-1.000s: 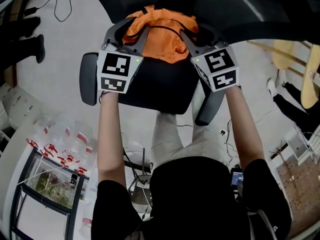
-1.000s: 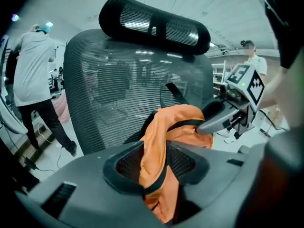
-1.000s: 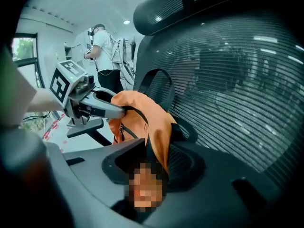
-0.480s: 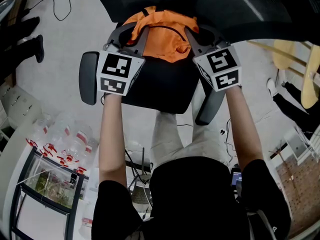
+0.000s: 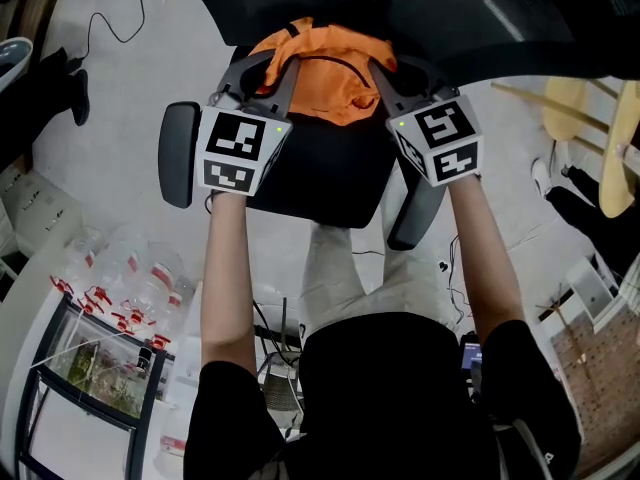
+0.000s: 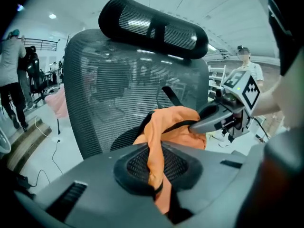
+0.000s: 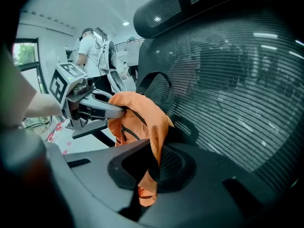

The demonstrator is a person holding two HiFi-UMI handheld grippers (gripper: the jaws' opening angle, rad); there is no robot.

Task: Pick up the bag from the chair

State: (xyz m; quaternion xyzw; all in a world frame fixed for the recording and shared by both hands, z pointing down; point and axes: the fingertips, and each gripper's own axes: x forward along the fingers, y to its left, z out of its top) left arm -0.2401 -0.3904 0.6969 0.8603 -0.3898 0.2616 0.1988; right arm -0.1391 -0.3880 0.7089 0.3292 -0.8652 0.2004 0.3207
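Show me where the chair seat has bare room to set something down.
The front half of the seat is bare, bordered by the two armrests and the orange bag. The back is crowded: there the left hand-held gripper and the right hand-held gripper are shut on the bag.

A big open-plan lab or office workspace, shown by a black mesh office chair (image 6: 118, 94), a pale floor (image 5: 130, 88) with loose cables (image 6: 53, 150), round ceiling lights (image 6: 52, 16), other people (image 7: 92, 44) standing about, and clear red-tagged packets (image 5: 140, 288).
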